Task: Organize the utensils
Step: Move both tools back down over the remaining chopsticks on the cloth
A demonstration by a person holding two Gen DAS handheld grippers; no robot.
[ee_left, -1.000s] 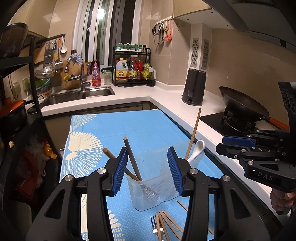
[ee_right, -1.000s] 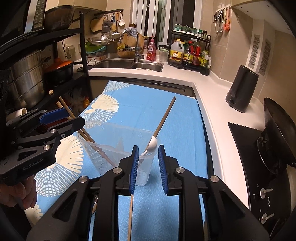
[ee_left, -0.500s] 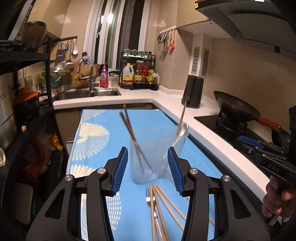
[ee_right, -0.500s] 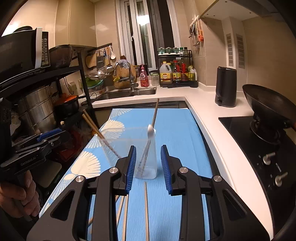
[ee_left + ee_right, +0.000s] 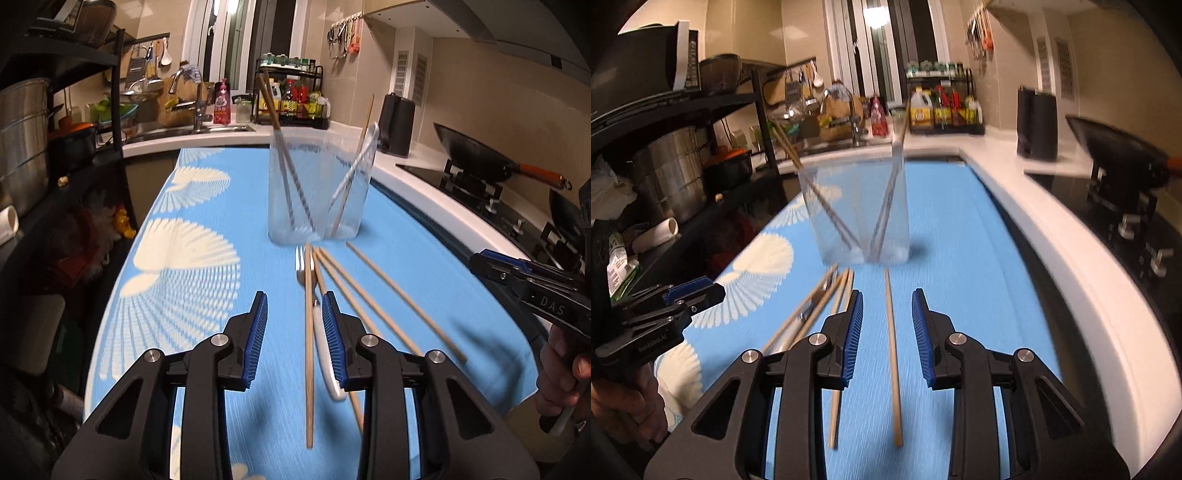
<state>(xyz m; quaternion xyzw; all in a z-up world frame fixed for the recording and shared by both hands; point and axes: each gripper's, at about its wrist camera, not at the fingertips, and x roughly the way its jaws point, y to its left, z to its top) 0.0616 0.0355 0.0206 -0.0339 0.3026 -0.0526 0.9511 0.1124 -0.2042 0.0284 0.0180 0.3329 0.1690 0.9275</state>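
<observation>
A clear plastic holder (image 5: 317, 184) stands on the blue mat (image 5: 207, 206) with chopsticks (image 5: 275, 122) leaning left in it and a white spoon (image 5: 364, 151) leaning right. It also shows in the right wrist view (image 5: 857, 214). Several loose wooden chopsticks (image 5: 308, 332) and a white-handled fork (image 5: 321, 325) lie on the mat in front of it. My left gripper (image 5: 295, 336) is open and empty, low over the mat just left of this pile. My right gripper (image 5: 886, 332) is open and empty, with a single chopstick (image 5: 892, 347) lying on the mat below its gap.
A white counter (image 5: 1052, 240) runs along the mat's right side, with a hob and a wok (image 5: 476, 162) beyond it. A black kettle (image 5: 397, 123) stands at the corner. A sink (image 5: 192, 129) is at the back. A black rack with pots (image 5: 33, 140) stands at the left.
Both grippers have pulled back from the holder and dropped lower toward the mat. The loose chopsticks and fork now lie close under them. The left gripper's gap has narrowed.
</observation>
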